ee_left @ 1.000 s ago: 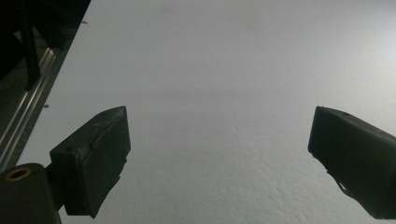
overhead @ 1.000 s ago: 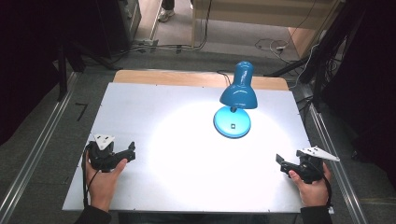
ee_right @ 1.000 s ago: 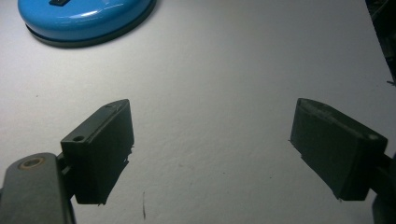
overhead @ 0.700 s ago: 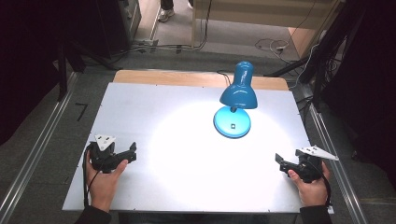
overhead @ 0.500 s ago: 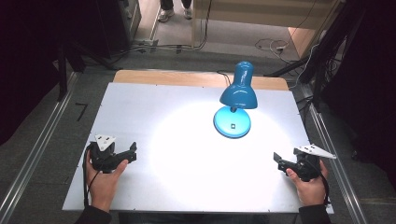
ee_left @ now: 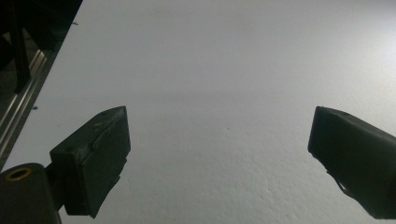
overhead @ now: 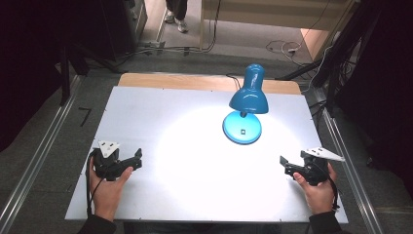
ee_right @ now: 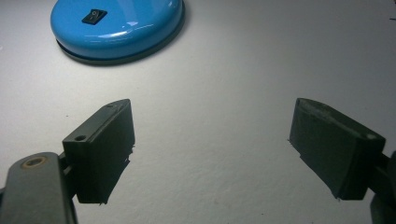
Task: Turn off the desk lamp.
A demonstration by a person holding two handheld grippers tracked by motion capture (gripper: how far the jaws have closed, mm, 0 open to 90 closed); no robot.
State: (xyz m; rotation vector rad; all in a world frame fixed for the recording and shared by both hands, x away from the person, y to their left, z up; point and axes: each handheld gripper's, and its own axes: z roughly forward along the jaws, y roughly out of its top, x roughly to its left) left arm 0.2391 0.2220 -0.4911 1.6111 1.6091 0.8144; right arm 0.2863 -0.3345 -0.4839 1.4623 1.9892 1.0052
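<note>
Pale grey laminate covers your bench, lit by a bright pool of light at its middle, with dark floor and cables beyond. Your left tongs rest near the front-left edge, spread wide and grasping nothing; in the left gripper view they frame bare bench. Your right tongs sit near the front-right edge, likewise released and empty, and in the right gripper view they aim toward the round base of the glossy blue metal desk lamp.

That lamp stands upright at the right rear of the bench, well apart from both tongs. Its long axis runs through the bell-shaped shade, which tips forward and down over the base, throwing light toward you. Expect a stiff, smooth, rather slippery shell, with a weighted base; the shade is probably warm. Take hold at the base rim or the narrow neck, and note the black rocker switch on top of the base.
</note>
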